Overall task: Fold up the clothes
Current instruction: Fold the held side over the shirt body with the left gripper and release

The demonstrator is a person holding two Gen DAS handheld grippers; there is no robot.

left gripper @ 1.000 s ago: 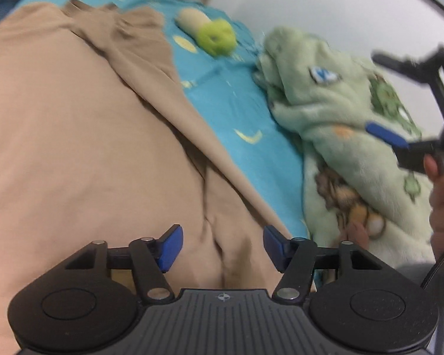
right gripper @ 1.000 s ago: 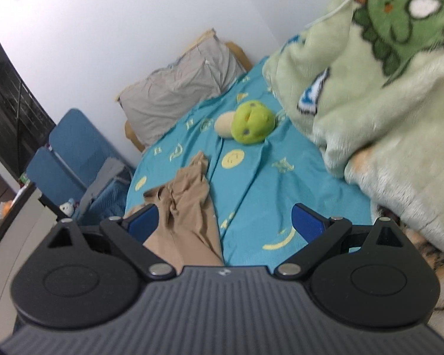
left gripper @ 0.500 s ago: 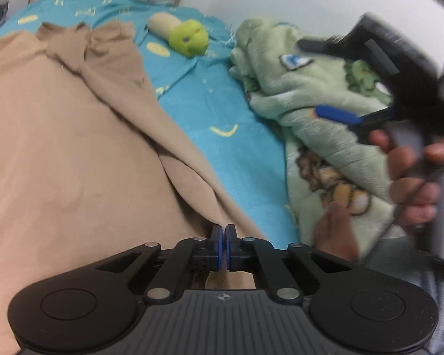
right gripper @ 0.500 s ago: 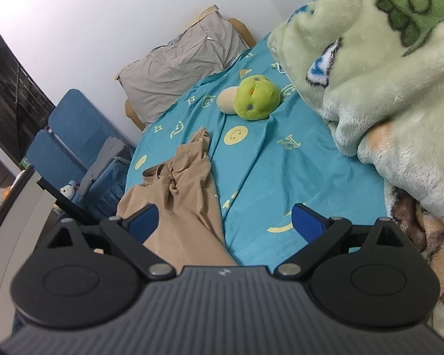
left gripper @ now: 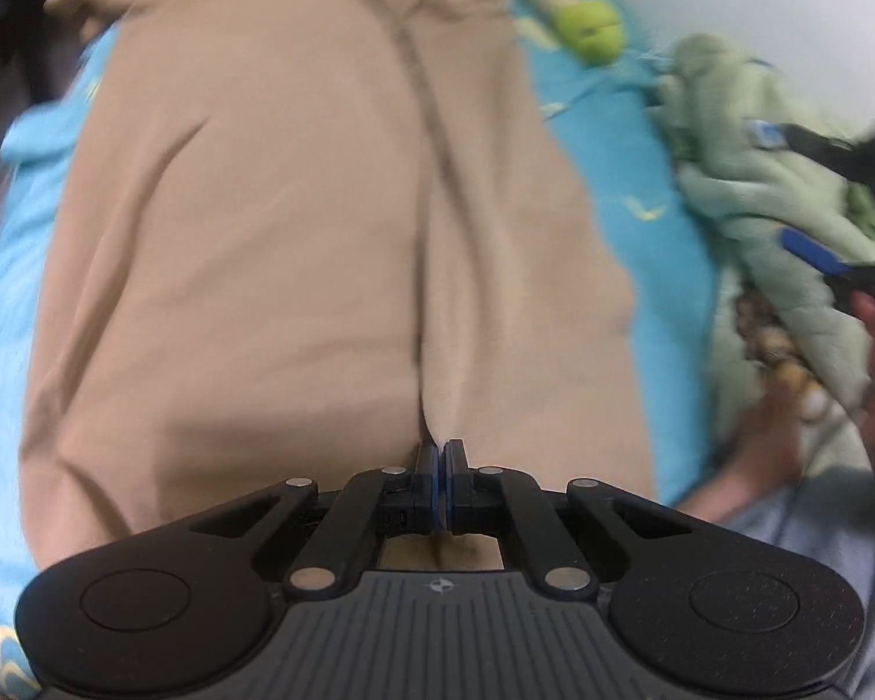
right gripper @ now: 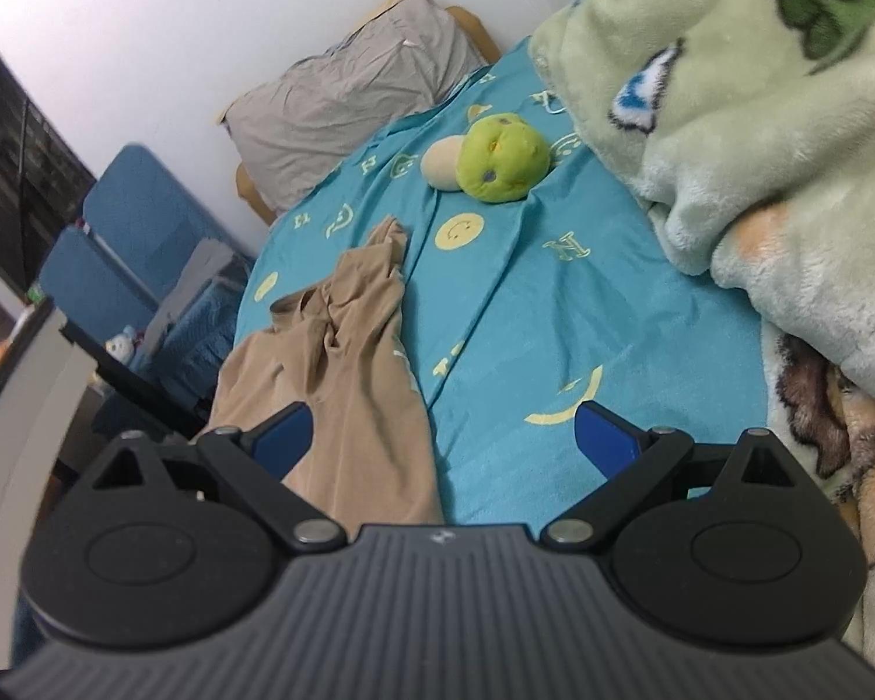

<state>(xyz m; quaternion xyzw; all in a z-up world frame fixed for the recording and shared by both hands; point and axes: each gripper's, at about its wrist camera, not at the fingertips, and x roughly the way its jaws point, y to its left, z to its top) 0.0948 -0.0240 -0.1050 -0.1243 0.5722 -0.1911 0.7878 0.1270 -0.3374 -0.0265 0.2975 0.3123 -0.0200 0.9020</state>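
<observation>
A thin, soft tan stretch-knit garment (left gripper: 297,245) is spread on a bed with a turquoise printed sheet (right gripper: 554,315), its long axis running from the near edge away towards a grey pillow (right gripper: 344,99). The left gripper (left gripper: 440,461) is clenched, its fingers pinching the near hem at a lengthwise crease. The right gripper (right gripper: 443,437) is held above the bed, fingers spread and empty. The fabric is judged light and limp, best gripped at hems or corners
</observation>
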